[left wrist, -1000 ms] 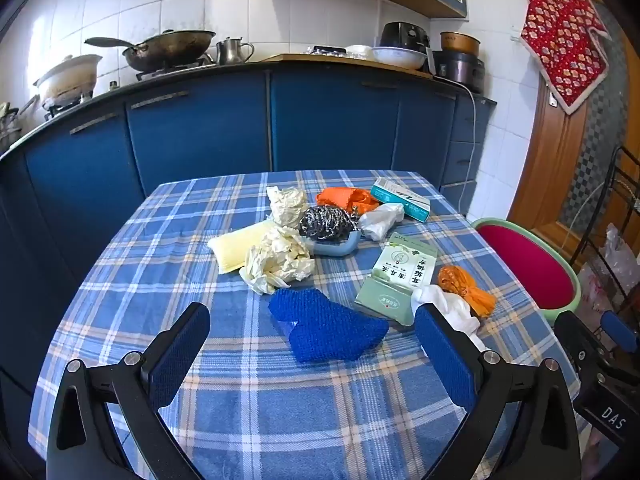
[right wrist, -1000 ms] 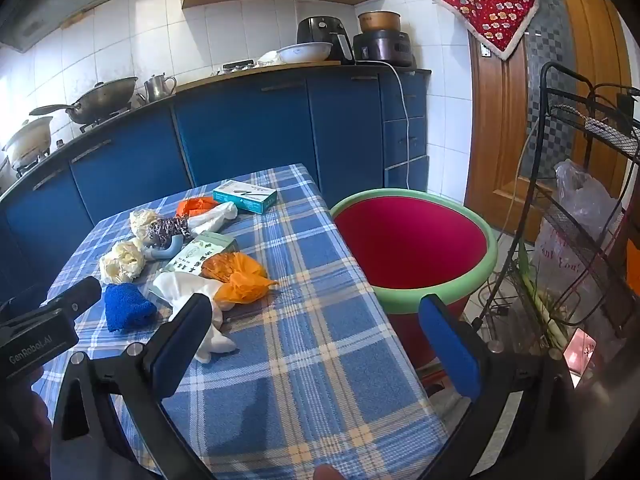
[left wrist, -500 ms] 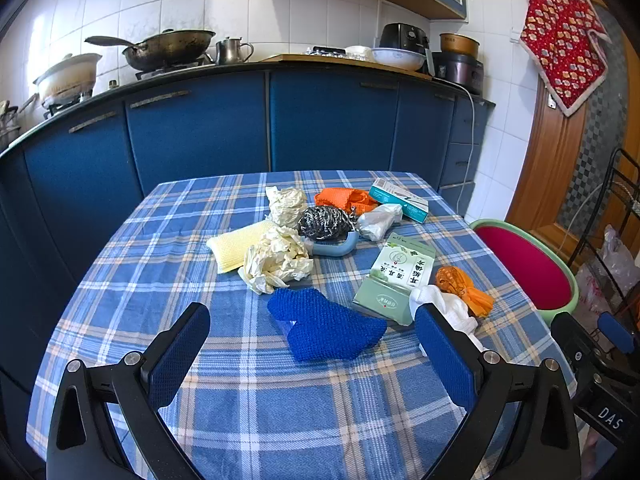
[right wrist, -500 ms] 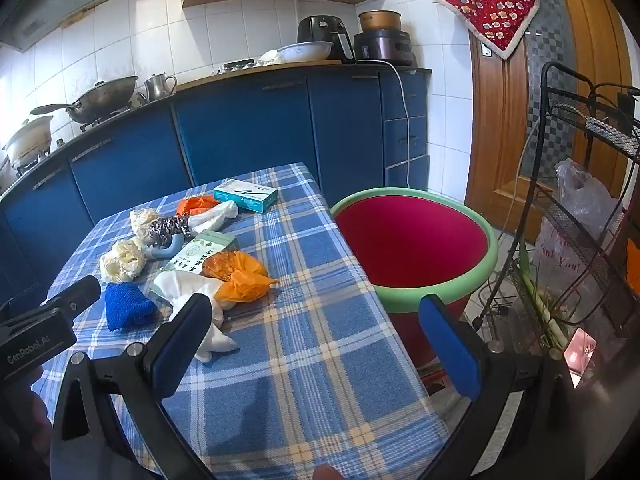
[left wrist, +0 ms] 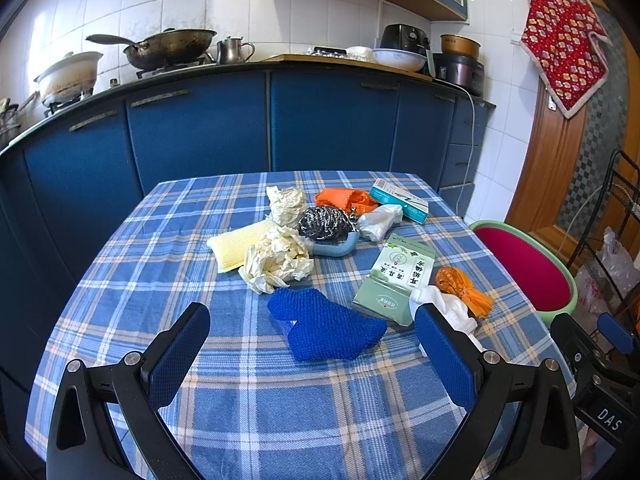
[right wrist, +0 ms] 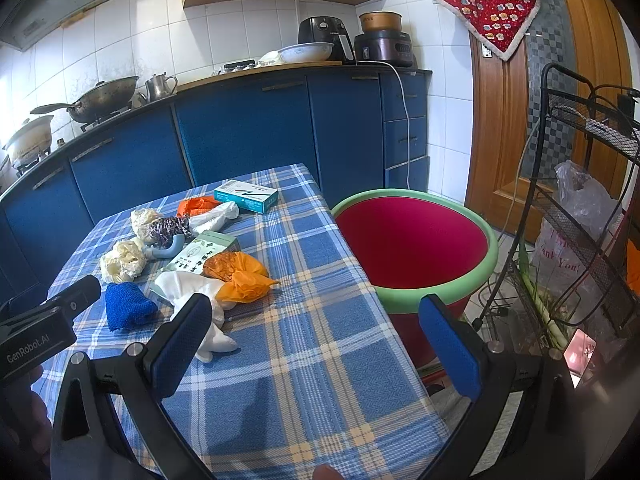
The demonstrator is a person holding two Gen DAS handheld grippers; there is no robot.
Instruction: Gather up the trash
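Trash lies on a blue plaid table (left wrist: pixel 168 280): crumpled cream paper (left wrist: pixel 276 258), a blue cloth (left wrist: pixel 324 326), a green carton (left wrist: pixel 396 276), a white bag (left wrist: pixel 444 304), an orange bag (left wrist: pixel 460 284), a steel scourer (left wrist: pixel 326 222) and a teal box (left wrist: pixel 398 200). My left gripper (left wrist: pixel 312 356) is open, just short of the blue cloth. My right gripper (right wrist: pixel 316 344) is open over the table's right edge, its left finger by the white bag (right wrist: pixel 192 288). A red tub with a green rim (right wrist: pixel 412 236) stands beside the table.
Blue kitchen cabinets (left wrist: pixel 200 132) with a wok (left wrist: pixel 168 46) run behind the table. A black wire rack (right wrist: pixel 588 208) with a plastic bag stands right of the tub. A wooden door (right wrist: pixel 504 128) is at the back right.
My left gripper has drawn back a little from the trash. My right gripper has hardly moved.
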